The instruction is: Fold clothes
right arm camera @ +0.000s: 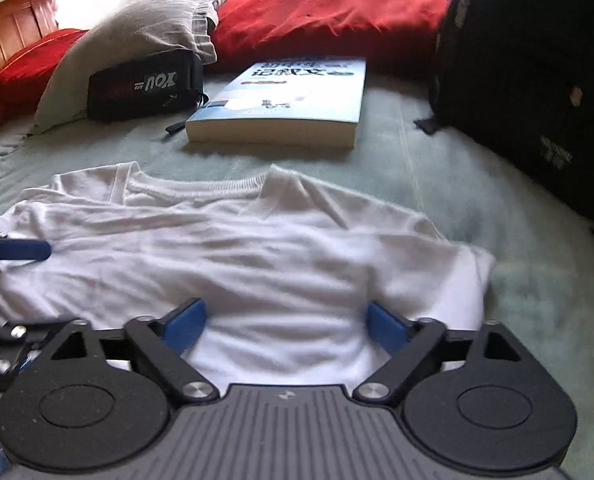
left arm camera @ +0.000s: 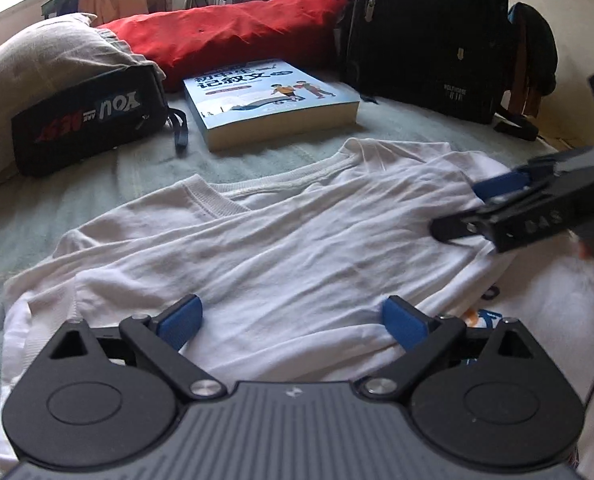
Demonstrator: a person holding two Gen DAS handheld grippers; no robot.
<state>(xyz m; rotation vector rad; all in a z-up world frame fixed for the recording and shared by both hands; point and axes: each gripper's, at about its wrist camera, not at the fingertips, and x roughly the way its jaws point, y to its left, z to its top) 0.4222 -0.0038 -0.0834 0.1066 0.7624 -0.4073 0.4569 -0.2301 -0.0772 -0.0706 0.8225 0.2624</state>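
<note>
Both tongs released: left gripper [left arm camera: 289, 322] and right gripper [right arm camera: 285, 326] have pads spread wide over the white T-shirt [left arm camera: 257, 240], gripping nothing. Shirt lies on the green bedspread [right arm camera: 477, 184] in front of the book [left arm camera: 273, 100], sides apparently folded in, collar toward the book. My read: side folds done, bottom-to-collar fold left.

One white t-shirt [left arm camera: 257, 248], one book [left arm camera: 269, 100], two bags (both black) [left arm camera: 85, 120]
</note>
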